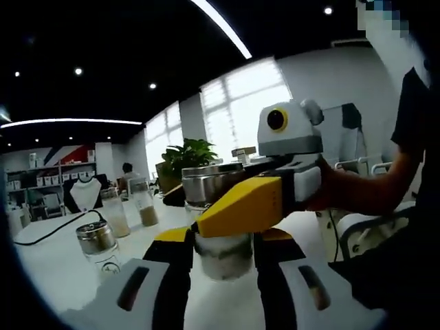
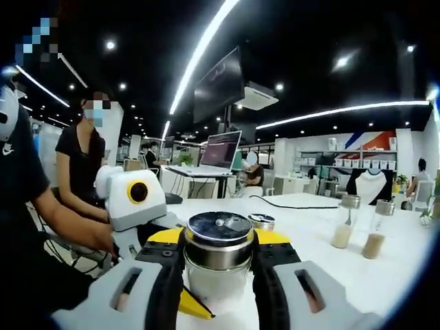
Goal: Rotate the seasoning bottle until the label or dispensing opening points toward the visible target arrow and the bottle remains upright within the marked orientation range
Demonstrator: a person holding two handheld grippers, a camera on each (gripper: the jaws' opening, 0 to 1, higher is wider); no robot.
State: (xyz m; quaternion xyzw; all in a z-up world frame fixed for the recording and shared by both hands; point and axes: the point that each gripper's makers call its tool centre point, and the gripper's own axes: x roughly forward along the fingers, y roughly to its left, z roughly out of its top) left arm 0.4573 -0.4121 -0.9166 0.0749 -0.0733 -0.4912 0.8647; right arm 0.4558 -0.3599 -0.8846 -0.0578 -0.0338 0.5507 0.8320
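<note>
Bottle (image 2: 218,258) stands upright at lower centre of the right gripper view, on the white table (image 2: 323,227). Right gripper (image 2: 218,265) is clamped on its metal cap. Left gripper (image 1: 223,254) is closed around the glass body lower down. Three other bottles (image 1: 98,244) stand at left.

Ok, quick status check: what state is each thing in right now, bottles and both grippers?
Seasoning bottle: upright, metal cap on, gripped from both sides.
Right gripper: shut on the bottle at the cap.
Left gripper: shut on the bottle's glass body.
Small jar: upright, capped, untouched.
Two tall bottles: upright, capped, partly filled.
</note>
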